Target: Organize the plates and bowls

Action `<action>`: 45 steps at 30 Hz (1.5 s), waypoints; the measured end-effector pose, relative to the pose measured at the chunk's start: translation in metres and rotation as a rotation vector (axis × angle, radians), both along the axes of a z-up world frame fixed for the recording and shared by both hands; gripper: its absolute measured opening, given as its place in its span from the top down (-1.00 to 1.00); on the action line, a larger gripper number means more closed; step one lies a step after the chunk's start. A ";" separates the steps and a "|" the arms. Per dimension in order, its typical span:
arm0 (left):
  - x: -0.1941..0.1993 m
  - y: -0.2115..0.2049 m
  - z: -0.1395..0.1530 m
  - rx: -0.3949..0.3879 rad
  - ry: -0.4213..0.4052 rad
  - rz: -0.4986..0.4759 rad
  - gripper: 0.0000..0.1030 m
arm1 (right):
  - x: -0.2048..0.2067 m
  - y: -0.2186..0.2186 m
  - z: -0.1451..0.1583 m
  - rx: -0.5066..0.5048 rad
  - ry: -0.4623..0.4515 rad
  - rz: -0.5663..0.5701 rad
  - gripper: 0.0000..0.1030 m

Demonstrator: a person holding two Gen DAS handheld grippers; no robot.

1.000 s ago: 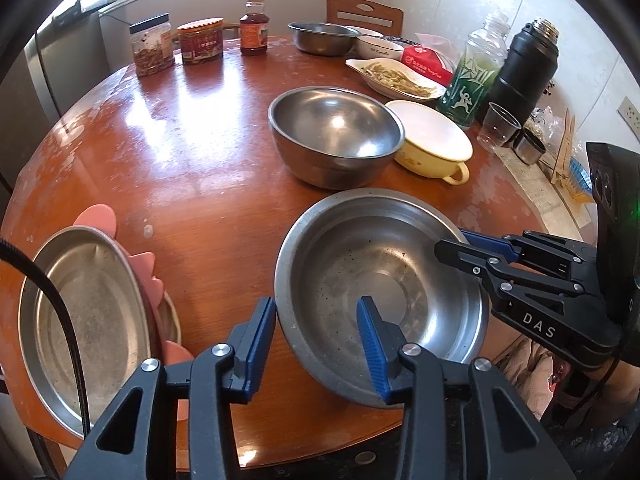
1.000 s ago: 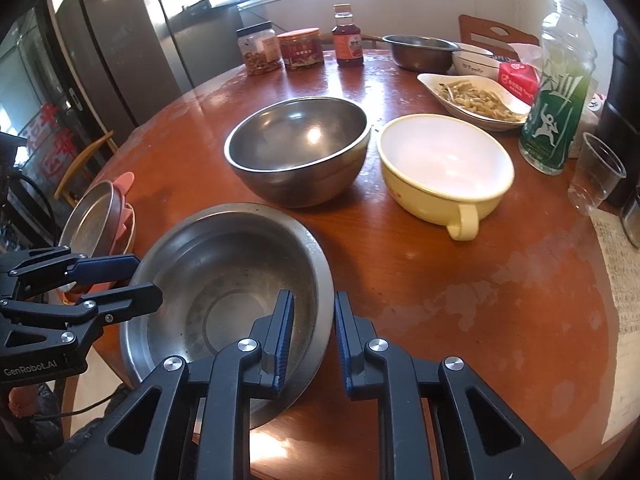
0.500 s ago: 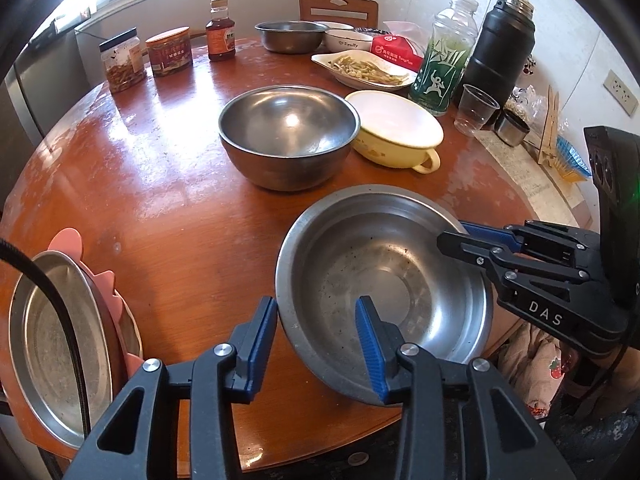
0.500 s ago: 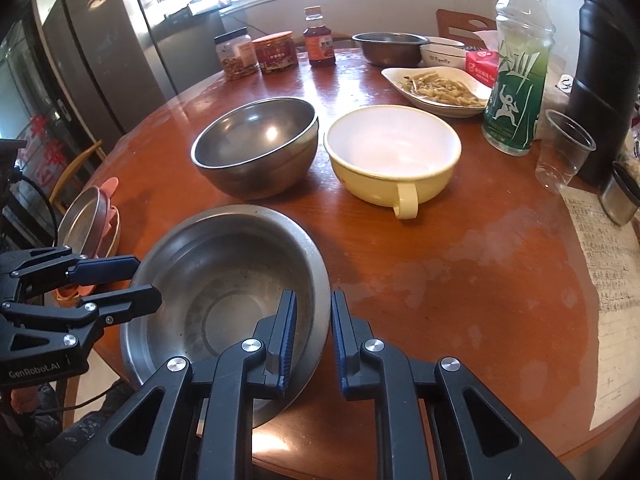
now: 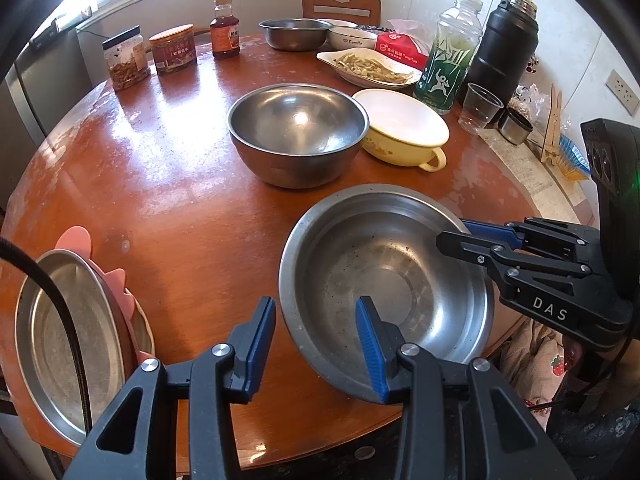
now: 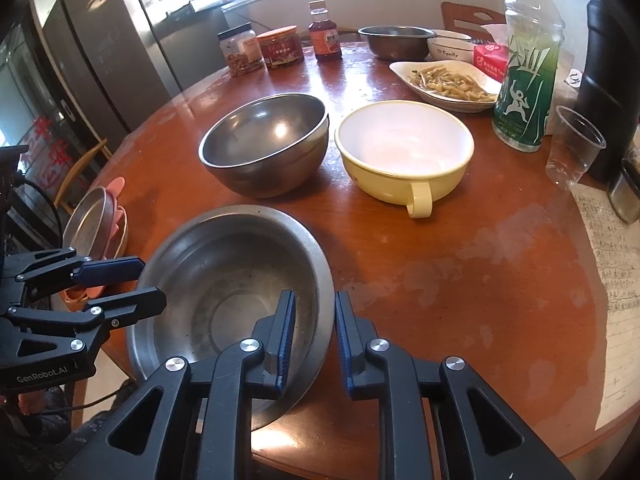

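A wide shallow steel bowl [image 5: 384,276] is held above the near edge of the round wooden table [image 5: 168,184]; it also shows in the right wrist view [image 6: 232,280]. My right gripper [image 6: 314,340] is shut on its right rim. My left gripper [image 5: 316,340] is open, its jaws astride the bowl's left rim without clamping it. A deep steel bowl [image 5: 298,132] and a yellow handled bowl [image 5: 404,128] stand at mid-table. A steel plate [image 5: 68,340] lies on pink plates at the left edge.
At the back stand two jars [image 5: 126,60], a sauce bottle [image 5: 225,28], a steel basin [image 5: 294,34], a white bowl [image 5: 352,38] and a dish of food [image 5: 372,68]. A green bottle [image 5: 448,60], black flask [image 5: 504,44] and plastic cup [image 5: 480,108] stand at the right.
The wide steel bowl has risen and tilted in my right gripper. Both views have pulled back slightly; the left gripper stays open around the rim.
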State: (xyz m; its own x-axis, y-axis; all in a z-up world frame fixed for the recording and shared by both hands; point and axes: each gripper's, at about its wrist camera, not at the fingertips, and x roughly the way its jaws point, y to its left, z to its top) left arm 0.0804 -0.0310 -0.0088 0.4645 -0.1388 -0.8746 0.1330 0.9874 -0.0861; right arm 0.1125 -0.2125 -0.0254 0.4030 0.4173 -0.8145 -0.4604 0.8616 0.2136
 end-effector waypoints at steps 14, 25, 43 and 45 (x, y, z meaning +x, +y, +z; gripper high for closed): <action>0.005 0.028 0.025 -0.021 -0.062 0.065 0.08 | 0.008 -0.003 0.024 0.034 -0.028 -0.040 0.34; 0.045 0.044 0.052 -0.083 -0.116 0.150 0.07 | 0.031 0.022 0.046 0.126 -0.040 -0.050 0.34; 0.147 0.058 0.009 -0.076 -0.010 0.253 0.06 | 0.075 0.042 0.026 0.181 0.058 -0.095 0.34; 0.151 0.057 0.005 -0.080 -0.004 0.249 0.06 | 0.078 0.042 0.023 0.174 0.066 -0.101 0.34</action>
State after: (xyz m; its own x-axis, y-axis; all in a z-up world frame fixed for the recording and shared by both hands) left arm 0.2312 0.0262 -0.0043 0.4966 -0.0882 -0.8635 -0.1133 0.9797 -0.1652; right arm 0.1903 -0.1706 -0.0023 0.3981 0.5139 -0.7599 -0.3538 0.8503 0.3896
